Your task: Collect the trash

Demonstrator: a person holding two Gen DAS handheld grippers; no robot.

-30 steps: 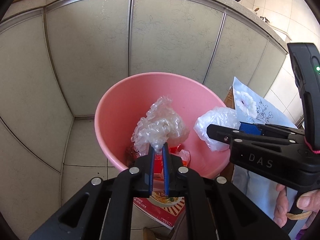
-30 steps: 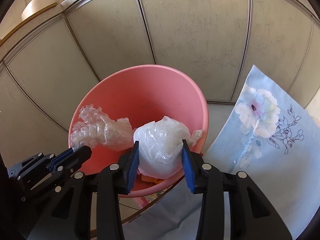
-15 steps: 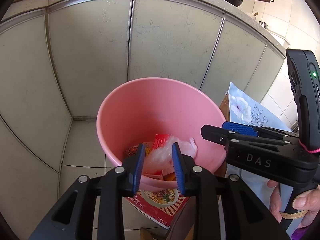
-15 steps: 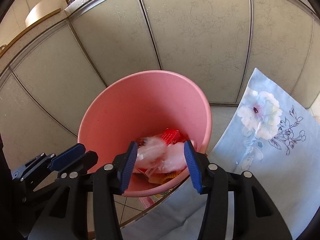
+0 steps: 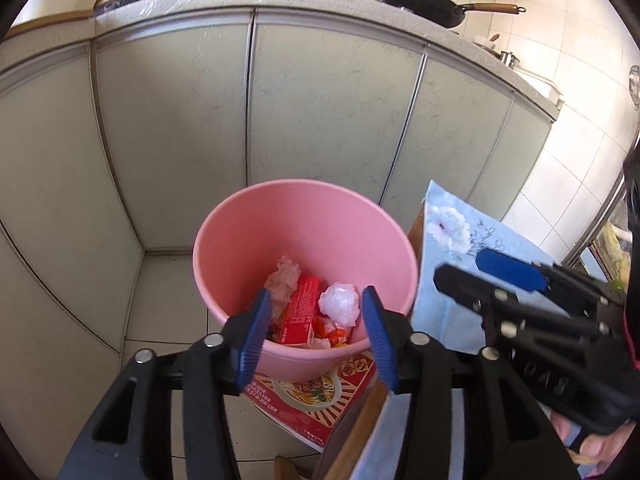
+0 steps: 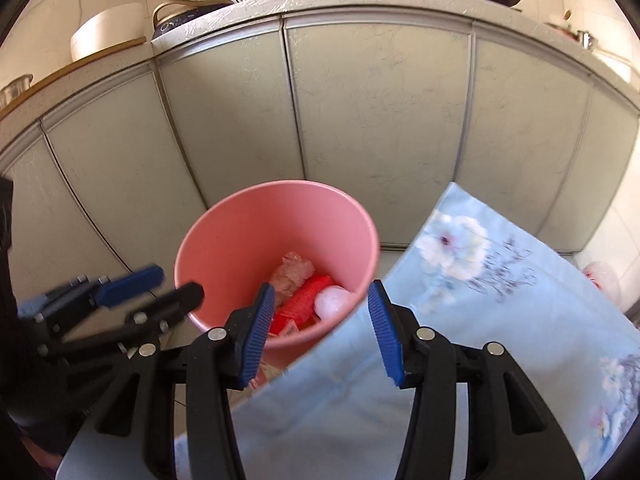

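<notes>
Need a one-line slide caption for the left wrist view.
Left gripper, jaws opening and empty, above pink bin holding white bag and red box.

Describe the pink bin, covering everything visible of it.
The pink bin is a round, smooth, plastic-looking tub that narrows toward the bottom and has a plain rim and no lid. It stands upright on the tiled floor before the pale cabinet doors. Inside lie a red carton, a white plastic wad and a crumpled clear wrap. A printed noodle package shows from under its near side. A floral blue cloth lies beside it, covering its near edge in the right wrist view.
</notes>
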